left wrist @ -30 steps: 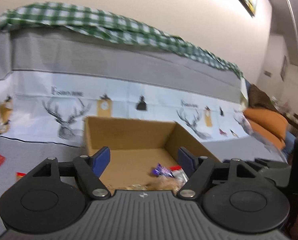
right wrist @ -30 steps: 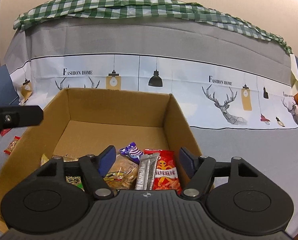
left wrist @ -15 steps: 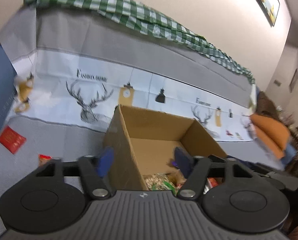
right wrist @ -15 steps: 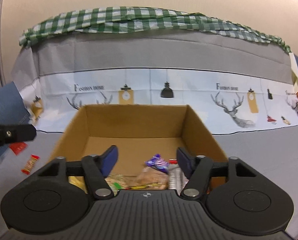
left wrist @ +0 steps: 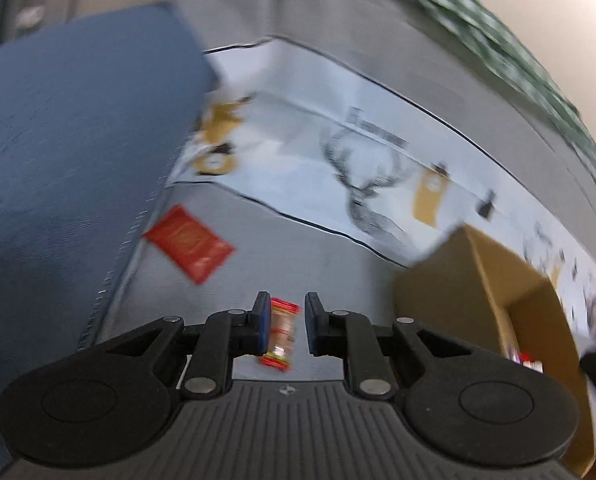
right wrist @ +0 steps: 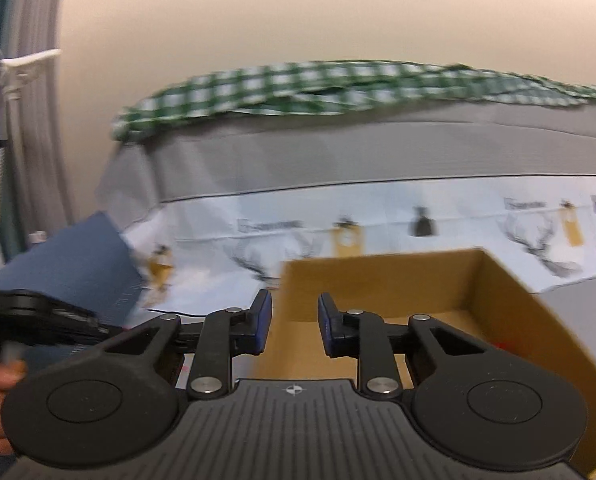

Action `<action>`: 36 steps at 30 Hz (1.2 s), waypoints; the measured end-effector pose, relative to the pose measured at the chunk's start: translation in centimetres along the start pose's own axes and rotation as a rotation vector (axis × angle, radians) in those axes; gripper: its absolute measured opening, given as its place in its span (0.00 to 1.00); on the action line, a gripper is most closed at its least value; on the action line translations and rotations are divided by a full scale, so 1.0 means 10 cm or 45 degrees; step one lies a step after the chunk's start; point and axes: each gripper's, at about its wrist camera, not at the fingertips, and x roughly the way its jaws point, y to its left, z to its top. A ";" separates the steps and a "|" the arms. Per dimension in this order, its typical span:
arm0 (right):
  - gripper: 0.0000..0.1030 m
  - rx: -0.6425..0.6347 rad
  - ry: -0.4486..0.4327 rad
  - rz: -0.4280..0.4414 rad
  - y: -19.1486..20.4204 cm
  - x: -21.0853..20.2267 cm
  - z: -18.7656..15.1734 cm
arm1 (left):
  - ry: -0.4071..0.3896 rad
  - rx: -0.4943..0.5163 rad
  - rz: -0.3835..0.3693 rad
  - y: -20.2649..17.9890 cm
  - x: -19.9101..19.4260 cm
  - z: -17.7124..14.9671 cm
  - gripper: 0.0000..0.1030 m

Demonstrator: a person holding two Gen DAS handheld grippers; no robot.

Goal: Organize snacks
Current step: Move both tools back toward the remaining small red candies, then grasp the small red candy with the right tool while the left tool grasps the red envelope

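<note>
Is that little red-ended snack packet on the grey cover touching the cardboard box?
Apart. The left wrist view shows the snack packet lying between the left gripper's fingers, with bare grey cover between it and the cardboard box.

A small red-ended snack packet point(left wrist: 280, 332) lies on the grey cover beside a flat red packet point(left wrist: 188, 243), left of the open cardboard box point(left wrist: 493, 280).

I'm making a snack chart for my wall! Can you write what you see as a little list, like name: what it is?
box: brown cardboard box, open top
small snack: red-ended wrapped candy on the grey cover, outside the box
red packet: flat red packet on the cover, farther off
left gripper: jaws just narrowed, candy in view between them, gap on each side
right gripper: jaws just narrowed, nothing between them, in front of the box
</note>
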 end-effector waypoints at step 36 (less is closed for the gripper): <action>0.17 0.002 0.544 -0.112 0.87 1.76 -0.85 | 0.027 -0.238 0.335 0.31 1.09 0.37 0.70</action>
